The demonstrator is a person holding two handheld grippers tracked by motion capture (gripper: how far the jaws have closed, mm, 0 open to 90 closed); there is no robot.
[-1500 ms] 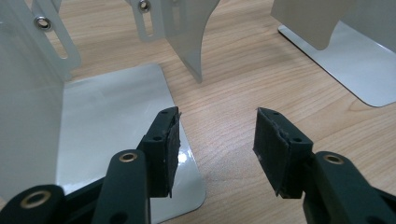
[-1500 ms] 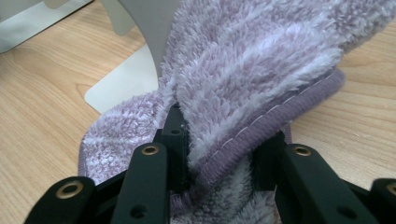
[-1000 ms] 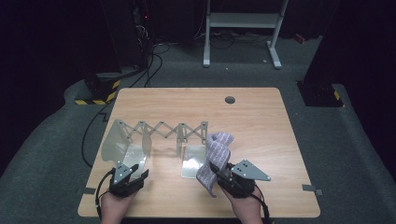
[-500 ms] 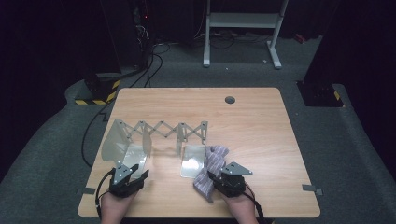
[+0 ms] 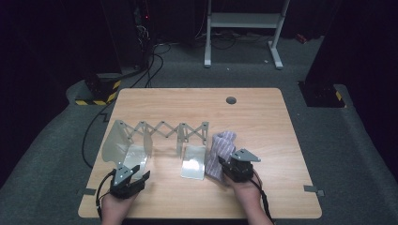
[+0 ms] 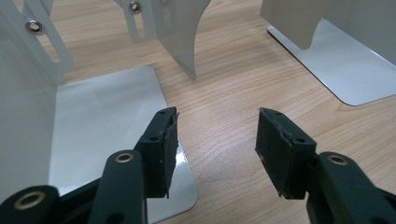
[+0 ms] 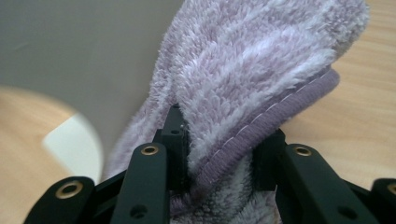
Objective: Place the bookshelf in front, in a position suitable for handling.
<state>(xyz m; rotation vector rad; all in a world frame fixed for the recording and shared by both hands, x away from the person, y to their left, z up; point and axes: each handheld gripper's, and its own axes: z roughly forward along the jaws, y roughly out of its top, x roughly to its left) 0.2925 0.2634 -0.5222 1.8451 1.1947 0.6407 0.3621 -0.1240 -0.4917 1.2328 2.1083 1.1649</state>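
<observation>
A folded purple striped towel (image 5: 221, 146) stands on edge at the front right of the wooden table (image 5: 263, 126). My right gripper (image 5: 226, 164) is shut on its lower part; in the right gripper view the fleece and its stitched hem (image 7: 261, 126) are pinched between the two jaws (image 7: 224, 135). The towel leans against the right plate (image 5: 193, 161) of an extending metal rack (image 5: 164, 129). At the front left, my left gripper (image 5: 137, 174) is open with nothing between its pads (image 6: 169, 140), just over the corner of the rack's left base plate (image 6: 102, 121).
A round cable hole (image 5: 231, 100) lies in the far part of the table. The table's front edge runs just below both hands. On the floor beyond are a yellow-and-black striped box (image 5: 101, 93), cables and a white stand (image 5: 244, 28).
My right gripper has sunk toward the table with the towel, which now stands beside the rack's right plate. The left gripper has kept still.
</observation>
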